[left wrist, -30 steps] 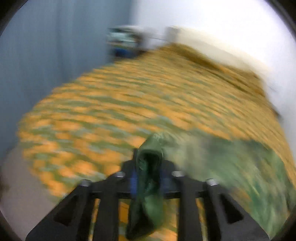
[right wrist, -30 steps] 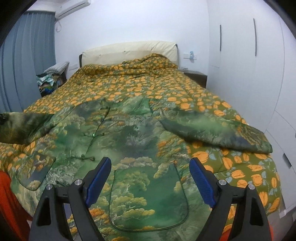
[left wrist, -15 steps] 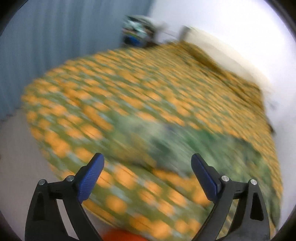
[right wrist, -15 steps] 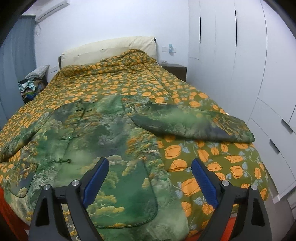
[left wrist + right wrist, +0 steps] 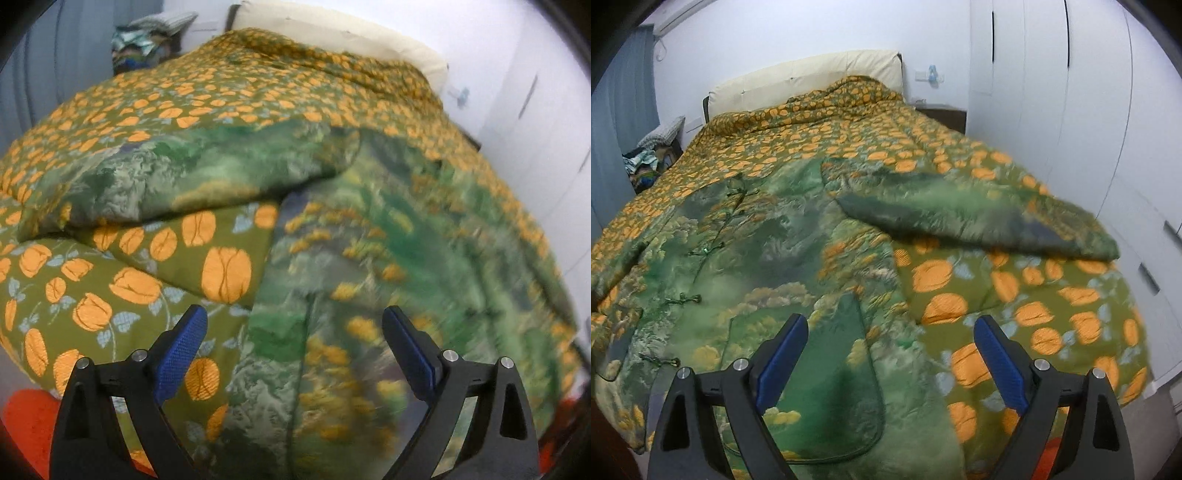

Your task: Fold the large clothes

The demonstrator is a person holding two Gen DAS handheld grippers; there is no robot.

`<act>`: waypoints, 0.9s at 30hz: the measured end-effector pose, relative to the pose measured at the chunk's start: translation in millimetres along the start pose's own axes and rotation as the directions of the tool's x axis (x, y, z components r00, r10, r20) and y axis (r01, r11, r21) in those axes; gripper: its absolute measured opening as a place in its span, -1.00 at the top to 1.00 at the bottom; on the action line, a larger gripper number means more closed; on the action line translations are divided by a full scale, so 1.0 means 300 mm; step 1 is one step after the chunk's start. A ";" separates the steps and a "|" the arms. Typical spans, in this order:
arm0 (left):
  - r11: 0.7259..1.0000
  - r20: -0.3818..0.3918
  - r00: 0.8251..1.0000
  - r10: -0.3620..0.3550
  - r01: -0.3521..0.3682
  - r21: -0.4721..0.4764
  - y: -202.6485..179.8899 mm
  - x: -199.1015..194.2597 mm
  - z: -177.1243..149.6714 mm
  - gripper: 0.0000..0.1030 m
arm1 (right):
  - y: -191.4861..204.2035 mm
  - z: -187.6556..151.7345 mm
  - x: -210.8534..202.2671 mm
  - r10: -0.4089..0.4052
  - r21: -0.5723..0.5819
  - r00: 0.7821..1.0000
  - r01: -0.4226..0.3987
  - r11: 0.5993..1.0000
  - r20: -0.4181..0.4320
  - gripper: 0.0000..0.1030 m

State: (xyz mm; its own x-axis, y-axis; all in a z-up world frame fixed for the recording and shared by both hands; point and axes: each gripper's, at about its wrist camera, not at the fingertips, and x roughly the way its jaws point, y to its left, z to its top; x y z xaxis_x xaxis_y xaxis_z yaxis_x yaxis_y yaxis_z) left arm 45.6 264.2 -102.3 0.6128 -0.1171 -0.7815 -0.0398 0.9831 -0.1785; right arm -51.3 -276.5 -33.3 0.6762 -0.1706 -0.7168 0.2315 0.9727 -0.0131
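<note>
Jacket (image 5: 768, 258) flat on bed (image 5: 1052, 314) | both tongs (image 5: 291, 354) (image 5: 890, 354) wide, empty | I'd pinch sleeve (image 5: 960, 218) cuff, fold inward.

Left wrist view: green jacket (image 5: 406, 258) smeared by motion blur toward right, hem cut off at bottom edge; right wrist view: its left sleeve (image 5: 613, 266) runs out of frame, clutter pile (image 5: 642, 166) by curtain indistinct.
</note>
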 end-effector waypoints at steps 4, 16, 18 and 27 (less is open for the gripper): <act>0.999 -0.055 0.998 0.026 -0.028 -0.036 0.047 0.044 -0.028 -0.87 | 0.016 0.001 -0.006 0.014 -0.007 1.000 -0.014 1.000 0.025 -0.89; 0.998 -0.190 0.982 -0.014 0.003 -0.059 0.078 0.123 -0.045 -0.99 | -0.017 -0.013 0.021 -0.007 0.043 1.000 0.007 0.999 0.001 -0.99; 0.999 -0.193 0.981 -0.019 0.012 -0.037 0.068 0.116 -0.046 -0.99 | -0.022 -0.017 0.032 -0.004 0.047 1.000 0.005 0.999 -0.018 -0.99; 0.998 0.004 1.000 0.004 -0.004 -0.065 0.087 -0.043 0.013 -0.98 | -0.011 -0.040 0.034 -0.022 0.018 0.998 0.023 1.000 -0.050 -0.99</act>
State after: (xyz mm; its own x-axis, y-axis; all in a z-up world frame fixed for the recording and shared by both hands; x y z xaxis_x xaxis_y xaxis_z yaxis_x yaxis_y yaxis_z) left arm 39.7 292.0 -94.5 0.6154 -0.1123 -0.7801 -0.0936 0.9724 -0.2138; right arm -53.6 -279.7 -48.8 0.6347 -0.1837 -0.7506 0.2592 0.9657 -0.0171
